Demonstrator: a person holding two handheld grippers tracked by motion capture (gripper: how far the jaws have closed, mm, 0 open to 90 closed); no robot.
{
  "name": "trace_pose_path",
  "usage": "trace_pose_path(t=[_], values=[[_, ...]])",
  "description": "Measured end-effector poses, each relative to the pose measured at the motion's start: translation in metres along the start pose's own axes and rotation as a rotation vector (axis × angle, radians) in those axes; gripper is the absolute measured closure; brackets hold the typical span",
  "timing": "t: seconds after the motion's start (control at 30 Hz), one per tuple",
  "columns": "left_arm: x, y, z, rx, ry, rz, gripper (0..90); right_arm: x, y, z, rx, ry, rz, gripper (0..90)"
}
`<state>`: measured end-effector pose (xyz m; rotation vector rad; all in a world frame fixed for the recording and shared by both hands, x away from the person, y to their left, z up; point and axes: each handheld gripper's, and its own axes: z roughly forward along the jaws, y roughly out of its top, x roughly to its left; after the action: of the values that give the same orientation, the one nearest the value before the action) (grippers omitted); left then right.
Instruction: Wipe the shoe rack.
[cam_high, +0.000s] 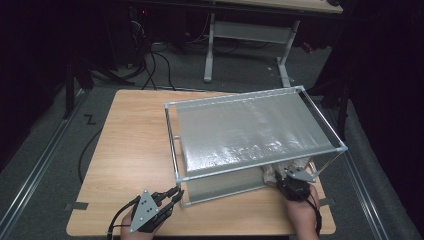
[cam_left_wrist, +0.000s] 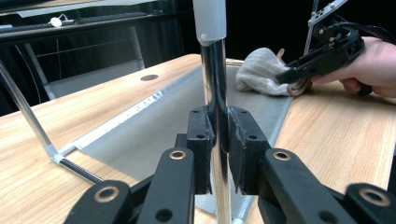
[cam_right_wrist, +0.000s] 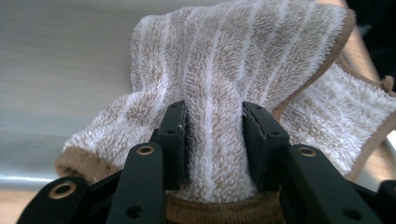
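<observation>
Plainly: one towel (cam_right_wrist: 224, 93) pinched in right tongs (cam_right_wrist: 215, 140); one rack post (cam_left_wrist: 215, 93) clamped by left tongs (cam_left_wrist: 218, 140).

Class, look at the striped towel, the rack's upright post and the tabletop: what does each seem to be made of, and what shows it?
Towel: fluffy terry cloth, likely cotton, with looped pile and a tan hem.
Post: polished metal, probably chromed steel, mirror-bright with reflections.
Tabletop: light wood or wood-look laminate, matte, printed-looking grain.

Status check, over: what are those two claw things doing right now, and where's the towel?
Left gripper shut on rack post. Right gripper shut on striped towel, at the rack's lower shelf, under the top shelf. Nothing in the way.
</observation>
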<state>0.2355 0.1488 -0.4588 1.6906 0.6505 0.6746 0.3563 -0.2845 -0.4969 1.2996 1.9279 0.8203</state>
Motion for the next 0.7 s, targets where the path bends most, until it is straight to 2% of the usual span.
trace_pose_path(t=[0.1,0.2,0.3,0.5,0.7], values=[[0.0,0.0,0.0,0.0,0.001,0.002,79.2,-0.017,-0.003,0.001,0.0,-0.045,0.022,62.4],[0.0,0.0,-0.001,0.0,0.0,0.002,79.2,-0.029,-0.005,0.002,0.009,-0.111,0.044,62.2],[0.0,-0.001,-0.001,0.0,-0.001,-0.002,79.2,-0.038,-0.006,0.006,0.006,-0.136,0.063,61.6],[0.001,-0.001,-0.001,-0.001,-0.004,-0.005,79.3,-0.041,-0.004,0.012,0.005,-0.15,0.078,61.9],[0.001,-0.001,0.0,-0.001,-0.008,-0.009,79.5,-0.04,-0.002,0.015,0.024,-0.114,0.094,61.9]])
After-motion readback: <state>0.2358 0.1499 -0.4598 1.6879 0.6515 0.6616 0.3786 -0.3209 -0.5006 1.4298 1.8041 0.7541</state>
